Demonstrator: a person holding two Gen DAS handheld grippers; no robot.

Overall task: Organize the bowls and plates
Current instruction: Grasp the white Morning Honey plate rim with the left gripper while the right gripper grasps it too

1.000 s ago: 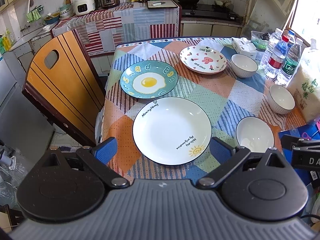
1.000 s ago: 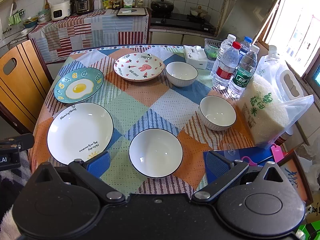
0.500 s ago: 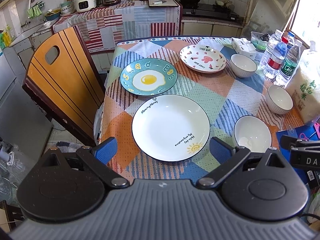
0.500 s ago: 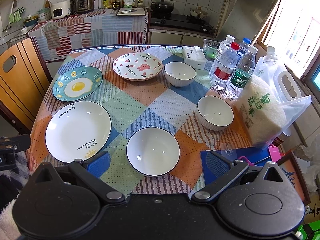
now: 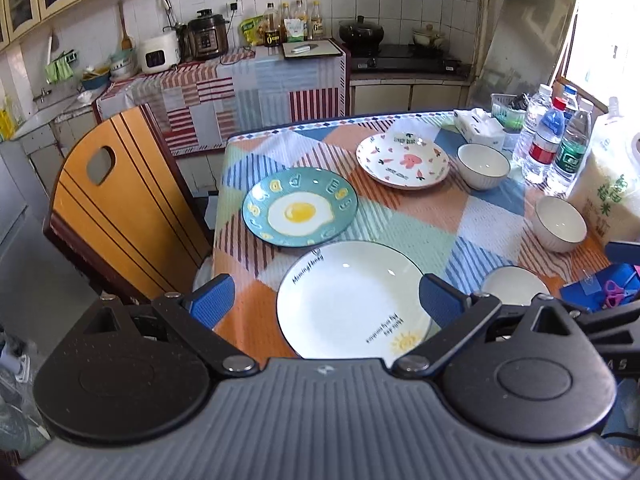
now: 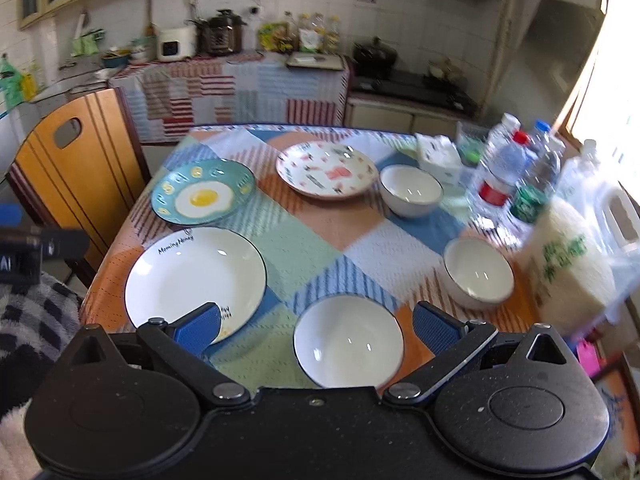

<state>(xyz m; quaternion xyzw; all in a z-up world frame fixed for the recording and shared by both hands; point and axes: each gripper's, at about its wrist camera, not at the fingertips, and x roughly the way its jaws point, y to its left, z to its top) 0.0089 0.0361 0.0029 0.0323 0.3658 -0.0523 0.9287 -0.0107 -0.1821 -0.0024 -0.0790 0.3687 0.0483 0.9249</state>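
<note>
I hold both grippers above the near edge of a table (image 5: pixel 460 216) covered in a patchwork cloth, and I use the large white plate (image 5: pixel 352 300) as my landmark. My left gripper (image 5: pixel 326 300) hangs over that plate with its blue fingers (image 5: pixel 212 300) spread wide, one off the plate's left side and one at its right rim; it grips nothing. Just beyond the white plate, nearly touching its far rim, lies the teal plate with a fried-egg design (image 5: pixel 300 207). Farther back and to the right sits the cream plate with pink animal pictures (image 5: pixel 402 160).

From the right wrist view, slightly blurred, my right gripper (image 6: pixel 318 330) is also wide open and empty. Between its fingers, just right of the white plate (image 6: pixel 192 276), sits the nearest white bowl (image 6: pixel 348 340), on the cloth and untouched. A second bowl (image 6: pixel 478 272) stands farther right of the white plate, next to a bag of rice (image 6: pixel 568 264). A third bowl (image 6: pixel 411 190) rests well behind, beside the pink-patterned plate. Water bottles (image 6: pixel 504 176) cluster past that bowl, and a wooden chair (image 5: pixel 116 208) stands left of the white plate, off the table.
</note>
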